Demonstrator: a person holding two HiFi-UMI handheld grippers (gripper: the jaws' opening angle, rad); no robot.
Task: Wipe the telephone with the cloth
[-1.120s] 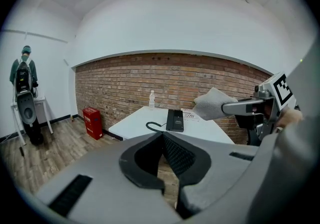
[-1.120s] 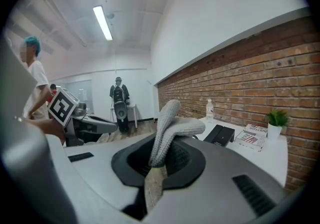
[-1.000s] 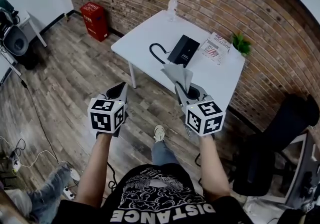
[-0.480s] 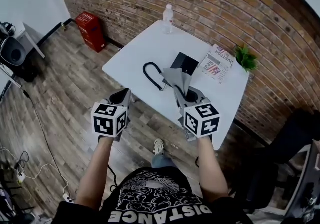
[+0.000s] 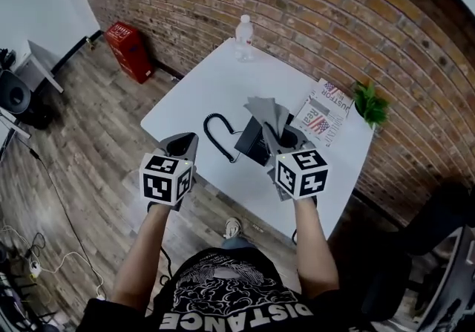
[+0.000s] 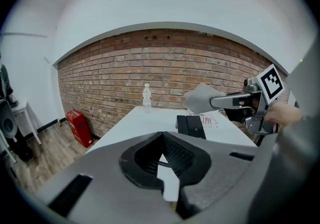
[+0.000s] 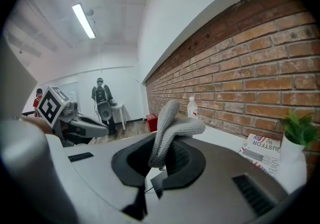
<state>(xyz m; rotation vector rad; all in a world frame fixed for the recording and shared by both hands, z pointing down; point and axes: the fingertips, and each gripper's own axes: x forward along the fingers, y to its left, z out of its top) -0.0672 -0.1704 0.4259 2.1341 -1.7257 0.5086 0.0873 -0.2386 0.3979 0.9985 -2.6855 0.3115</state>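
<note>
A brick wall [image 5: 297, 4] backs the white table [image 5: 200, 93], on which the black telephone [image 5: 251, 143] lies near the front edge. Its coiled cord [image 5: 215, 134] loops to its left and a magazine [image 5: 323, 111] lies to its right. The right gripper [image 5: 276, 136] hangs above the telephone, clamped on a grey cloth [image 5: 269, 113] that sticks up from its jaws. The left gripper [image 5: 183, 145] hovers by the table's front edge, jaws pressed together on nothing. A water bottle [image 5: 243, 28] stands at the far corner.
</note>
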